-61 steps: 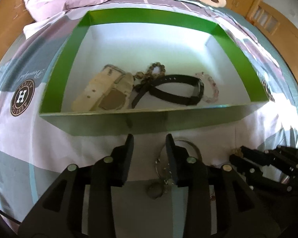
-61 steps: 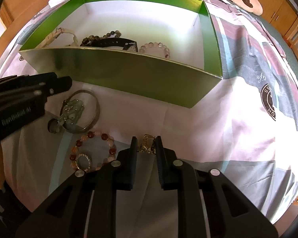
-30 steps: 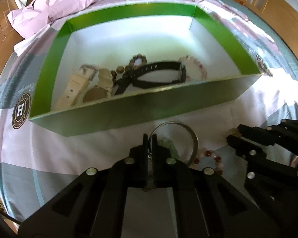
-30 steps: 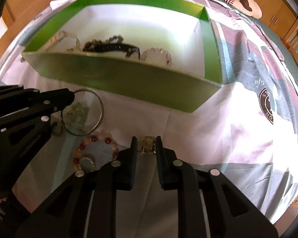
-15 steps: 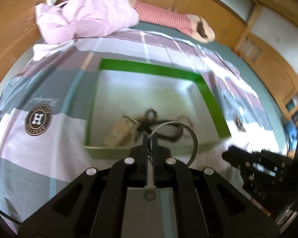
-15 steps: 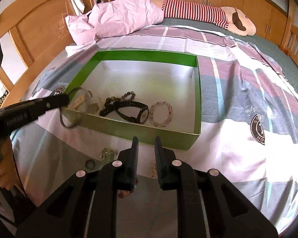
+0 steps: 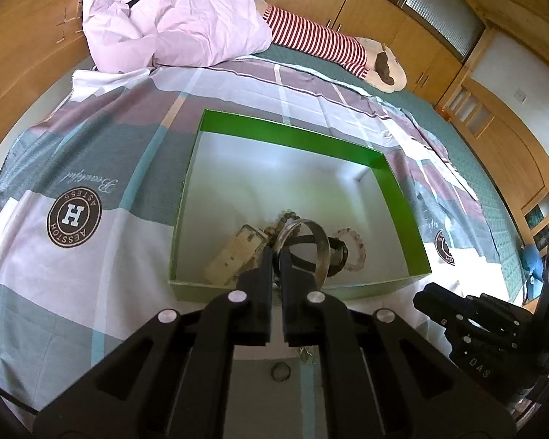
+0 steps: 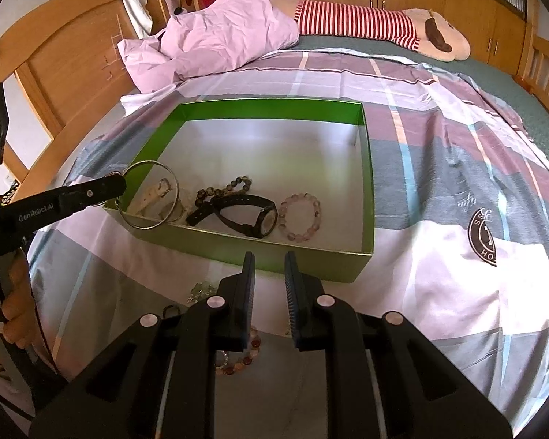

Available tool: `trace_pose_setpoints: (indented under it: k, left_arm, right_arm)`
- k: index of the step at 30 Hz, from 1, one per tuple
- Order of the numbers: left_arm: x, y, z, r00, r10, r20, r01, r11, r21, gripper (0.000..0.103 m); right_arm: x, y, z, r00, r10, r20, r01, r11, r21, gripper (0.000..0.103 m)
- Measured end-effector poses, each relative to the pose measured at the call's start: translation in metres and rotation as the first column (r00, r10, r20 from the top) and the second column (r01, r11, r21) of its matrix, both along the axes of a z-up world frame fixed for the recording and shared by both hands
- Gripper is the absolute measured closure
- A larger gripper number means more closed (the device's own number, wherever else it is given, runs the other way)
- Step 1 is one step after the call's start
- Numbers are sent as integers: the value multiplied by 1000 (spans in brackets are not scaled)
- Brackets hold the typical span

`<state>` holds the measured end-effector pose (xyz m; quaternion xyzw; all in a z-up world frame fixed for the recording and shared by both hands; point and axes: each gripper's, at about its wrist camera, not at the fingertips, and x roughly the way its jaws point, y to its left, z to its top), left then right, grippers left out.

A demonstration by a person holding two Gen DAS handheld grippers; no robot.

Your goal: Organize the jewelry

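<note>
A: Over the near-left corner of the green box, my left claw is pinched shut on the silver bangle, gripping its rim only. The ring hangs free, half above the box wall, at about 9 o'clock from the black watch.

B: Risk?

A: A thin, slick hoop in a narrow pinch: any jolt could swing it and slip it out onto the bed, outside the wall. A low release may catch the rim.

B: And your right claw?

A: Jaws slightly apart, nothing between them. Below it, the red bead bracelet lies on the bedsheet, partly hidden; a blind descent could pinch fabric instead.
</note>
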<state>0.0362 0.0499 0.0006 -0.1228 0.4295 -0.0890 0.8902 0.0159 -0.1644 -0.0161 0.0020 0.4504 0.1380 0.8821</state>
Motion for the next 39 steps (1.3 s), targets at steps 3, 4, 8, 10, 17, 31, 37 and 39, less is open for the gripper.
trace_pose_setpoints:
  k: [3, 4, 8, 10, 17, 31, 37, 39]
  left_arm:
    - [3, -1, -2, 1000, 13, 8, -13, 1000, 9, 99]
    - [4, -1, -2, 1000, 15, 9, -15, 1000, 7, 99]
    - [10, 0, -1, 999, 38, 16, -39, 999, 26, 99]
    - [10, -1, 0, 999, 31, 13, -31, 999, 22, 99]
    - [7, -6, -4, 1000, 9, 4, -9, 999, 39, 99]
    - [7, -13, -9, 1000, -7, -8, 7, 998, 64, 99]
    - [6, -12, -8, 1000, -6, -4, 6, 998, 59, 99]
    - [6, -12, -8, 1000, -4, -2, 4, 998, 57, 99]
  right_arm:
    - [0, 1, -2, 1000, 1, -4, -1, 1000, 1, 86]
    - [1, 2, -2, 1000, 1, -5, -1, 1000, 0, 86]
    - [1, 3, -3, 1000, -1, -1, 1, 1000, 3, 86]
    - [2, 7, -5, 1000, 12, -11, -12, 1000, 1, 86]
    - [-4, 20, -35, 988, 79, -133, -97, 987, -128, 86]
    - [1, 3, -83, 970, 13, -241, -62, 979, -196, 88]
    - [0, -1, -59, 977, 37, -208, -59, 993, -102, 103]
    - [0, -4, -48, 982, 45, -185, -56, 997, -56, 103]
